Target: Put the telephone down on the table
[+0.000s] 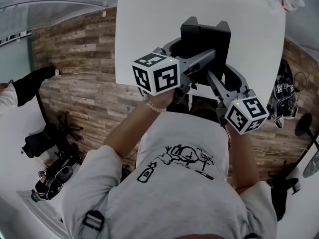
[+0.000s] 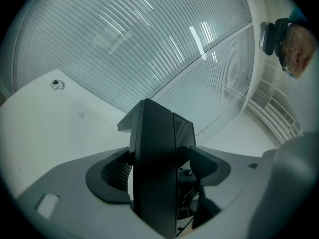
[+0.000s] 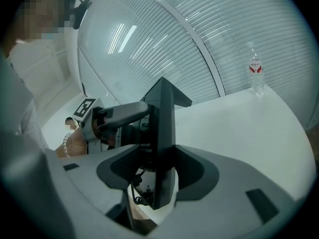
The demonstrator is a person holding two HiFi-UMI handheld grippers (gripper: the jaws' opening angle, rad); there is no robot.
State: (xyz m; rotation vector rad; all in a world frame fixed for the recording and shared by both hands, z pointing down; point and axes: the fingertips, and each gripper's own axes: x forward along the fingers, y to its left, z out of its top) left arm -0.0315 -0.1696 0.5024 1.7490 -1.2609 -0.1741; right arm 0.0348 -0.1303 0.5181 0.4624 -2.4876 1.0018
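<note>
The black telephone (image 1: 205,36) hangs over the near edge of the white table (image 1: 149,29), held from both sides. My left gripper (image 1: 193,61) comes in from the left and is shut on the telephone's body (image 2: 154,133), which stands upright between its jaws. My right gripper (image 1: 219,77) comes in from the right and is shut on the same telephone (image 3: 167,113), seen there edge-on, with a dark cord (image 3: 137,185) hanging below it. The left gripper (image 3: 114,116) also shows in the right gripper view, on the telephone's far side.
A water bottle (image 3: 255,73) stands at the table's far right corner (image 1: 290,4). A round cable grommet (image 2: 58,85) sits in the tabletop at the far left. Wood floor surrounds the table, with chairs and bags (image 1: 50,148) at left and cables and gear (image 1: 284,93) at right.
</note>
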